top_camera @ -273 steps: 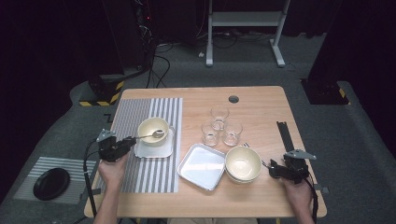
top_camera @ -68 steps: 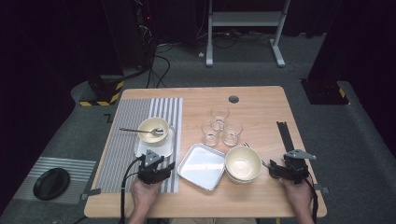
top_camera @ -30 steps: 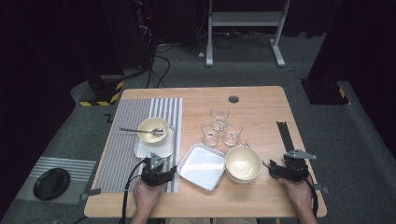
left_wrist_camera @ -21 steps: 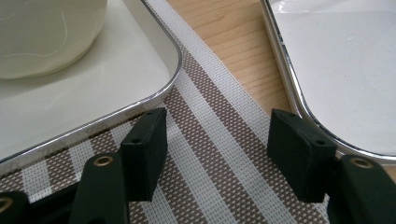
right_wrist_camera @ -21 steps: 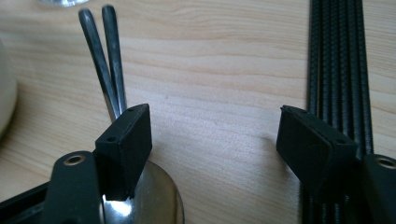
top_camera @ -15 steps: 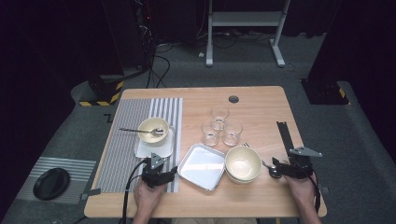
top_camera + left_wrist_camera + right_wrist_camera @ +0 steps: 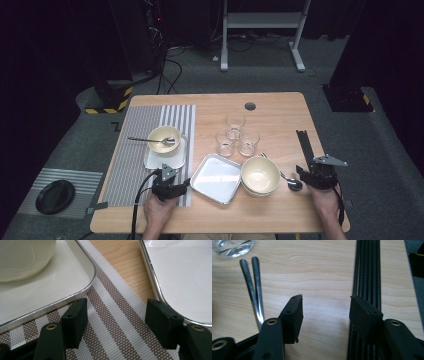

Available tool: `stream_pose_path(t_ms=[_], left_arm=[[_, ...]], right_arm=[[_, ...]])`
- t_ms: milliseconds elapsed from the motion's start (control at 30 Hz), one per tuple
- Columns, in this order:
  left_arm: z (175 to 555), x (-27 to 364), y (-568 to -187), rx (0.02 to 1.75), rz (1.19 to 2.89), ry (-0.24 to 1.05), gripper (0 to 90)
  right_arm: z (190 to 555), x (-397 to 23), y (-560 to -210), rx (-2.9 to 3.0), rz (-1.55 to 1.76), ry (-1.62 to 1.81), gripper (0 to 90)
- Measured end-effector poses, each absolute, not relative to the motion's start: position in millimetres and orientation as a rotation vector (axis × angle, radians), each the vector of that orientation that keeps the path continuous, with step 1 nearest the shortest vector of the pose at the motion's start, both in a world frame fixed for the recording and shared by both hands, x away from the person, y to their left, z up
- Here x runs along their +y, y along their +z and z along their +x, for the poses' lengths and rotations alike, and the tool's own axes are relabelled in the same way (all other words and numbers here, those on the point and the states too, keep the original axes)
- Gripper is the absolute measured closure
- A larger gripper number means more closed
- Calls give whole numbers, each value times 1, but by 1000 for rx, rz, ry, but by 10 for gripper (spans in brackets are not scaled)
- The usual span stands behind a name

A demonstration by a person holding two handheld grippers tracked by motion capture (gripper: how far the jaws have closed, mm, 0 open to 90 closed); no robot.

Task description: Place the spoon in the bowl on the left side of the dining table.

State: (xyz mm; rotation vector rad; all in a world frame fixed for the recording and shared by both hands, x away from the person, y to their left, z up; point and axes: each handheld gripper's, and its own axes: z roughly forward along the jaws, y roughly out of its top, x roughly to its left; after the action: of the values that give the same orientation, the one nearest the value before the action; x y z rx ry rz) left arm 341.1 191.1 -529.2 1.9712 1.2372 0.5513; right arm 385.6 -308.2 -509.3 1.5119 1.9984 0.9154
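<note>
Risk: left tool (image 7: 181, 186), jaws spread and empty over the striped mat (image 7: 110, 325) between two trays (image 7: 82, 293), could catch either rim, while right tool (image 7: 325, 315), just narrowed yet holding nothing, may knock the spoons (image 7: 254, 290) beside it on the surface (image 7: 324, 270).

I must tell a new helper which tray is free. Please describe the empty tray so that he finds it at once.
Start at the wooden table and find the striped mat on its left half. Just right of the mat's near corner, beside the stacked bowls, lies the empty tray. The other tray sits on the mat and carries a bowl with a spoon.
</note>
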Motion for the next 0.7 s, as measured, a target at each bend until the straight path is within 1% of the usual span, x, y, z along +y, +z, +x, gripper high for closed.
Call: stream_pose_path(t_ms=[167, 267, 300, 400, 467, 500, 533, 600, 700], left_arm=[[341, 191, -529, 1238, 1970, 551, 348], [342, 192, -529, 1237, 1978, 555, 331], [342, 190, -531, 1260, 1933, 560, 321], [342, 190, -531, 1259, 1935, 561, 320], [342, 190, -531, 1259, 1936, 560, 319], [342, 190, -531, 1259, 1936, 561, 319], [342, 190, -531, 1259, 1936, 561, 319], [342, 190, -531, 1259, 1936, 561, 319], [342, 190, -531, 1259, 1936, 561, 318]], right_arm=[[391, -312, -504, 1975, 1517, 894, 492], [393, -312, -503, 1960, 1523, 884, 509], [396, -315, -504, 1958, 1509, 886, 528], [397, -314, -506, 1954, 1541, 883, 548], [398, -315, -506, 1952, 1537, 884, 577], [399, -315, -507, 1947, 1525, 885, 609], [399, -315, -507, 1947, 1525, 885, 609], [401, -314, -507, 1946, 1537, 868, 644], [404, -313, -505, 1940, 1534, 863, 666]])
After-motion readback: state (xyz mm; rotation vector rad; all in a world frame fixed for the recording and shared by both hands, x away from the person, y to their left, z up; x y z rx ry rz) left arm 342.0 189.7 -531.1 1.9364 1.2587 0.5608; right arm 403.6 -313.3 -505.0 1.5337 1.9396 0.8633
